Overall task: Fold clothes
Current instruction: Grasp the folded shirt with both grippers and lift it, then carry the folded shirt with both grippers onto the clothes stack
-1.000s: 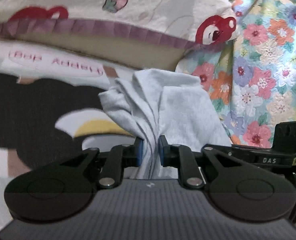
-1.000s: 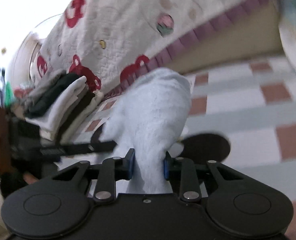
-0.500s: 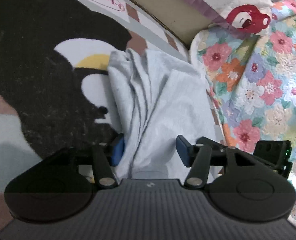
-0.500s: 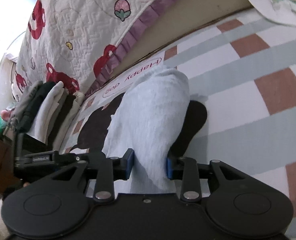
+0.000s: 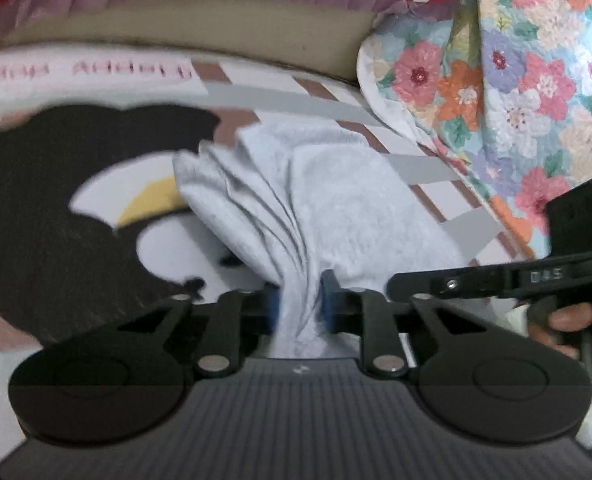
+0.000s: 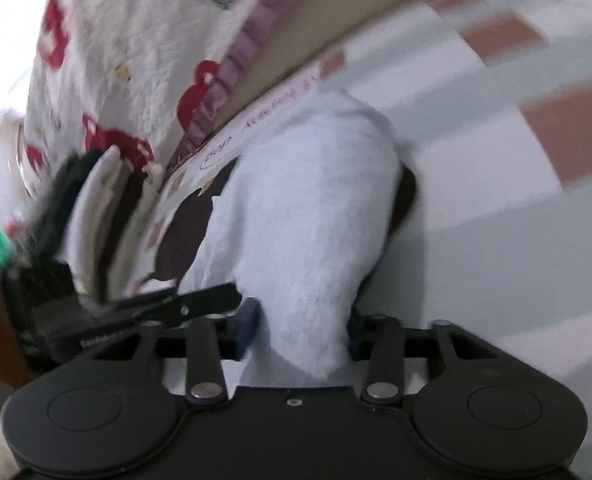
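My left gripper (image 5: pixel 299 307) pinched the garment (image 5: pixel 336 200) narrowly; my right gripper (image 6: pixel 302 330) clamped its other bunched end. The soft, pale fleecy cloth hung pleated above the rug (image 5: pixel 56 208), so folding looked unfinished. Beyond the rug, a stack (image 6: pixel 96 208) of folded clothes sat against the quilt (image 6: pixel 136 40).

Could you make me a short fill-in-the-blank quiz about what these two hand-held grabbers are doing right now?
1. Both the left gripper and the right gripper are shut on the same pale ____ garment.
2. The garment lies over a rug that shows a big ____ cartoon shape.
3. In the left view, a quilt printed with ____ lies to the right.

Missing words: grey; black; flowers
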Action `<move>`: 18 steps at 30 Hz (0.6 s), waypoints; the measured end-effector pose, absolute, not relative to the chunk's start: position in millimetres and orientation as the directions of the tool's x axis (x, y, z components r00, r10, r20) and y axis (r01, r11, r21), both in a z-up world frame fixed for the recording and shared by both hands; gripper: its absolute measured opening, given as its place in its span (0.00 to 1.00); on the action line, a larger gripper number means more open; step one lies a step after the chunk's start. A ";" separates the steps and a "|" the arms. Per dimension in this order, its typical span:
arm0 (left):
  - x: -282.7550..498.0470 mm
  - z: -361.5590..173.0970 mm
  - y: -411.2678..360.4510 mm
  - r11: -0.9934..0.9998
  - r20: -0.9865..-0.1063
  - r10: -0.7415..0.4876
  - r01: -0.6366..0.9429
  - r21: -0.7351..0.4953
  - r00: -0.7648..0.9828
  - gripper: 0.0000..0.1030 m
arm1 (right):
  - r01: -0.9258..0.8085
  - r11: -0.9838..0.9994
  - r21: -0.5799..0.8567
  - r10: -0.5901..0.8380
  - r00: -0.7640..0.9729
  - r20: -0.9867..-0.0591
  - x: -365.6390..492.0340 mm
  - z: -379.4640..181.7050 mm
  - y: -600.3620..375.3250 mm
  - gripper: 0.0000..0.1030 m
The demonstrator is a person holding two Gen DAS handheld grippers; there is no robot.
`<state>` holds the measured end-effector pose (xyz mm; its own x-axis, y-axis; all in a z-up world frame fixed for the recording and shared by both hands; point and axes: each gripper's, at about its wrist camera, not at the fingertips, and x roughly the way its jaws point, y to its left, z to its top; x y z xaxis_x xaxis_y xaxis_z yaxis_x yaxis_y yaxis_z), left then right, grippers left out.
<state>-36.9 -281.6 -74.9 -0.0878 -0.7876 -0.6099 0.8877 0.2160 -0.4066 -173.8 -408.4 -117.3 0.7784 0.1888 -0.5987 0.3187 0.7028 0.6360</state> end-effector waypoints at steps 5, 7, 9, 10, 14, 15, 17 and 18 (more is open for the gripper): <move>-44.8 -39.4 -263.3 0.195 -0.532 -0.846 0.921 -0.336 -0.015 0.14 | 0.253 0.802 0.541 0.130 0.810 -0.572 -174.4 -73.2 -383.1 0.28; -47.1 -22.6 -253.7 0.194 -0.490 -0.872 0.925 -0.327 0.010 0.14 | 0.192 0.852 0.487 0.131 0.823 -0.553 -175.5 -50.3 -374.5 0.28; -49.7 -5.0 -242.3 0.198 -0.449 -0.893 0.928 -0.317 0.037 0.14 | 0.159 0.883 0.442 0.118 0.836 -0.536 -177.1 -26.0 -368.3 0.28; -51.5 2.8 -237.4 0.203 -0.438 -0.898 0.929 -0.309 0.050 0.14 | 0.143 0.896 0.421 0.113 0.842 -0.527 -178.2 -14.1 -365.2 0.28; -60.5 29.1 -215.9 0.229 -0.388 -0.917 0.920 -0.317 0.095 0.14 | 0.101 0.938 0.332 0.088 0.856 -0.509 -183.8 27.8 -342.0 0.28; -63.8 34.9 -209.6 0.228 -0.376 -0.921 0.921 -0.316 0.099 0.14 | 0.100 0.946 0.309 0.076 0.857 -0.510 -186.6 36.9 -334.1 0.28; -75.7 48.0 -191.5 0.238 -0.362 -0.925 0.917 -0.320 0.114 0.14 | 0.105 0.956 0.272 0.052 0.858 -0.512 -194.6 54.1 -318.6 0.28; -82.3 54.5 -181.8 0.246 -0.356 -0.926 0.914 -0.323 0.123 0.13 | 0.114 0.954 0.276 0.046 0.856 -0.514 -199.6 61.1 -313.3 0.27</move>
<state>-82.3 -181.8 54.5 0.1232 -0.9262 -0.3562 0.9139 0.2458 -0.3230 -199.6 -313.3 61.1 0.8562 0.0465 -0.5145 0.1142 0.9543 0.2763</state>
